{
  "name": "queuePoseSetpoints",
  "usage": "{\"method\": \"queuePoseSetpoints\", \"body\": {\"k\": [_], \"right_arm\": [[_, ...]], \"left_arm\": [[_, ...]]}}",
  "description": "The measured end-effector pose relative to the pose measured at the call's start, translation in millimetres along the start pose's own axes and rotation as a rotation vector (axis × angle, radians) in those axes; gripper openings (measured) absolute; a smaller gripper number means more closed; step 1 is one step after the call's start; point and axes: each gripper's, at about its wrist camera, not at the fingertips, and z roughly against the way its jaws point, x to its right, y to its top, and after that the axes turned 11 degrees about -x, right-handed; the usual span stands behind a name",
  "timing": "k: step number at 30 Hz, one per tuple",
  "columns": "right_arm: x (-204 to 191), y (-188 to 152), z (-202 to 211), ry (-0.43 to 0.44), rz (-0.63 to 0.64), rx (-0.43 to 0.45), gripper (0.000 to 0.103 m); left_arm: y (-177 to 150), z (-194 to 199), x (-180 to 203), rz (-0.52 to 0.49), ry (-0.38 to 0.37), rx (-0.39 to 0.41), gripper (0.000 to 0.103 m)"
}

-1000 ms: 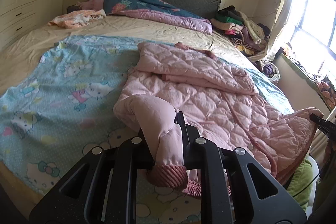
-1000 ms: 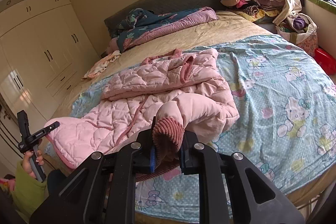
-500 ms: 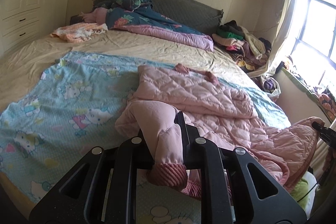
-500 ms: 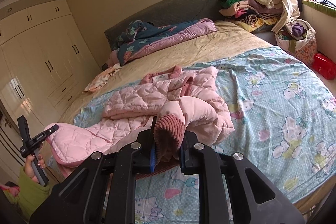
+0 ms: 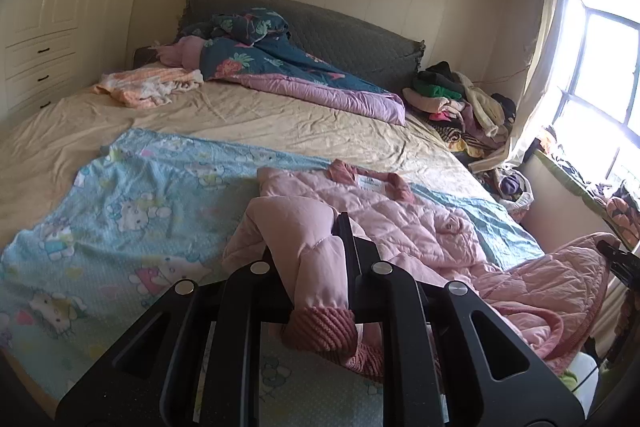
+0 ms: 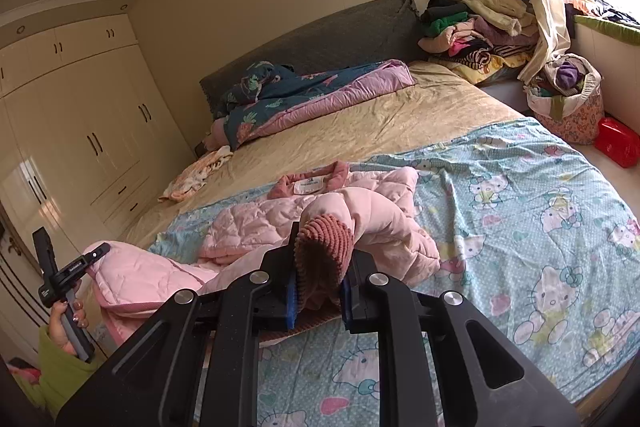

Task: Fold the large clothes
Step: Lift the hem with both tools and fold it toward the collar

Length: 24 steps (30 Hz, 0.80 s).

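Observation:
A pink quilted jacket (image 5: 404, 223) lies bunched on the blue cartoon sheet (image 5: 132, 195) of the bed, collar (image 5: 364, 179) toward the headboard. My left gripper (image 5: 316, 263) is shut on one sleeve just above its ribbed dark-pink cuff (image 5: 320, 327). My right gripper (image 6: 320, 267) is shut on the other sleeve at its ribbed cuff (image 6: 324, 243). The jacket (image 6: 256, 223) and its collar (image 6: 308, 179) also show in the right wrist view. The jacket's hem (image 6: 132, 279) hangs off the bed edge by the other gripper (image 6: 60, 275).
A dark floral quilt (image 5: 288, 67) and an orange cloth (image 5: 148, 87) lie near the grey headboard (image 5: 352, 39). A clothes pile (image 6: 476, 35) sits at the bed's far corner. A fabric basket (image 6: 568, 99) and red box (image 6: 616, 141) stand on the floor. White wardrobes (image 6: 80, 131) line the wall.
Both grippers have pulled the sleeves up and toward the collar, so the jacket is more bunched and shortened. Both cameras have tilted upward, showing more wall and ceiling.

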Motion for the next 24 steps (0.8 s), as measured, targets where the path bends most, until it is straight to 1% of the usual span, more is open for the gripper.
{"method": "queuePoseSetpoints", "body": {"k": [9,14,24], "right_arm": [[-2,28,-2,0.009,-0.032,0.043,0.015],[7,36,-10,0.027,-0.081,0.043,0.015],[27,57,-33,0.049,-0.173,0.046,0.015]], "left_arm": [[33,-6,2,0.015,0.012,0.022,0.009],[39,-17,1,0.027,0.021,0.02,0.009],[56,-37,7,0.009,0.064,0.025,0.01]]}}
